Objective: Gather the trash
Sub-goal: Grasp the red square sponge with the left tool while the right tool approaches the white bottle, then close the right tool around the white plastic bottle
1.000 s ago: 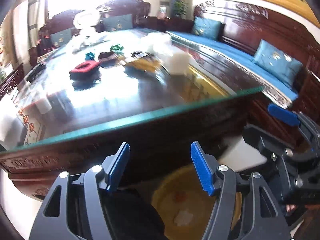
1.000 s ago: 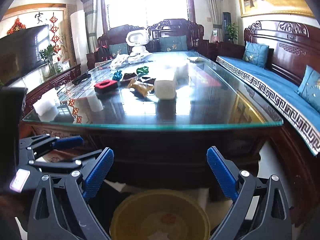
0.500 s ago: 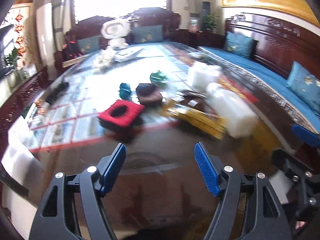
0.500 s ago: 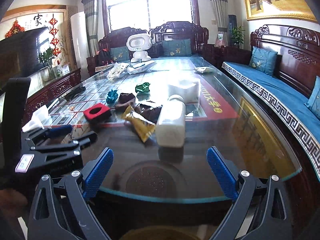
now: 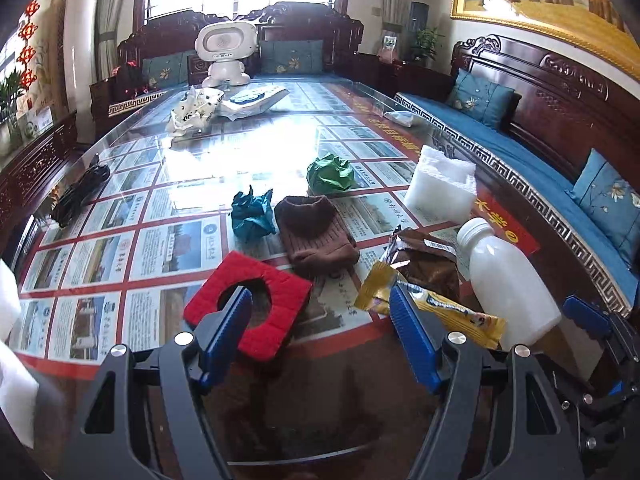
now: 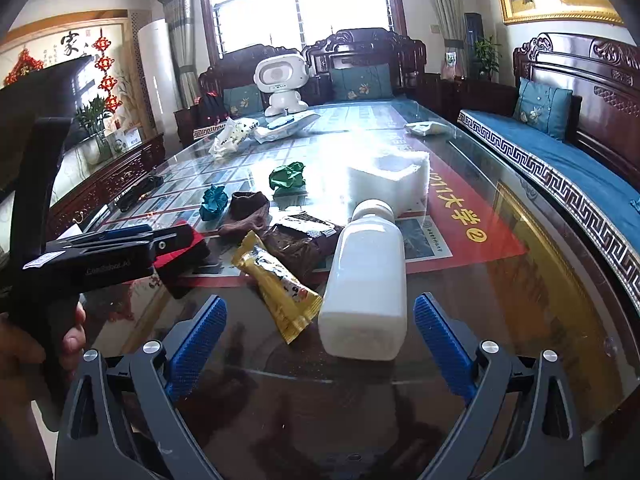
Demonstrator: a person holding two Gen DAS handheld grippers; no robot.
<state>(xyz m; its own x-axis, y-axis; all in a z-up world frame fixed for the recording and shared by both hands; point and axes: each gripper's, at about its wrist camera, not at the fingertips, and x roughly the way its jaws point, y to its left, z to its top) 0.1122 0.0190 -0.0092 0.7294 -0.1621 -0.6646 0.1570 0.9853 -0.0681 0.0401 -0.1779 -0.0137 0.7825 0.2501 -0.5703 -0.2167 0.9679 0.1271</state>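
Observation:
Trash lies on the glass-topped table [image 5: 192, 204]. In the left wrist view I see a red felt square with a hole [image 5: 276, 304], a brown sock [image 5: 316, 232], a teal paper ball [image 5: 252, 216], a green paper ball [image 5: 330, 174], a brown wrapper [image 5: 428, 260], a yellow wrapper [image 5: 460, 312], a white bottle [image 5: 508, 280] on its side and a white foam block [image 5: 440, 188]. My left gripper [image 5: 320, 304] stands open just short of the red square, holding nothing. My right gripper [image 6: 320, 308] is open, with the bottle [image 6: 364, 280] and yellow wrapper [image 6: 280, 284] just beyond its tips, untouched.
A white robot toy [image 5: 226, 52] and plastic bags [image 5: 196, 110] sit at the table's far end. A black cable [image 5: 80, 194] lies at the left. A carved sofa with blue cushions [image 5: 520, 160] runs along the right. A hand [image 6: 40, 344] holds the left tool.
Both grippers have come up from below the table edge and forward over the tabletop. The yellow bin on the floor has dropped out of view, and the trash is much closer.

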